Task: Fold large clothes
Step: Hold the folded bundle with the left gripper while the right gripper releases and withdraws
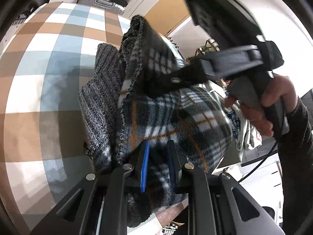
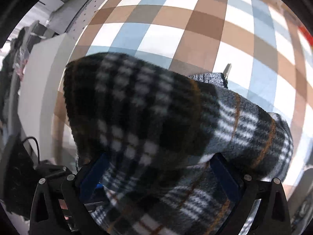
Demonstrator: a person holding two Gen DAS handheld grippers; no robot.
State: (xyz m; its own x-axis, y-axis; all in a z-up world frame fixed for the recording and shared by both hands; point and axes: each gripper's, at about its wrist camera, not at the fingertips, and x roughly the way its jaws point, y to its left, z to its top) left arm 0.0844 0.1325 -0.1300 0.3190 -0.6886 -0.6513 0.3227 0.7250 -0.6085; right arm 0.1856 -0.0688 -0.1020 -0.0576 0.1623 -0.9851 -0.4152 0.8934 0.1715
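A dark plaid fleece garment [image 1: 176, 117] with a grey knit band [image 1: 101, 101] hangs bunched above the checked tablecloth [image 1: 49, 58]. My left gripper [image 1: 158, 156] is shut on a fold of the plaid near its lower edge. From the upper right a hand [image 1: 273, 101] holds my right gripper [image 1: 182, 78], which points down into the raised cloth. In the right wrist view, the right gripper [image 2: 159, 172] has its jaws wide apart, and a thick bundle of plaid garment [image 2: 156, 117] fills the gap between the blue pads. A metal zipper pull [image 2: 227, 69] sticks out behind the cloth.
The brown, blue and white checked table [image 2: 176, 29] stretches beyond the garment. A suitcase and boxes [image 1: 103, 2] stand past its far edge. More clothes [image 1: 244, 133] lie in a heap to the right. A white panel [image 2: 39, 78] runs along the table's left side.
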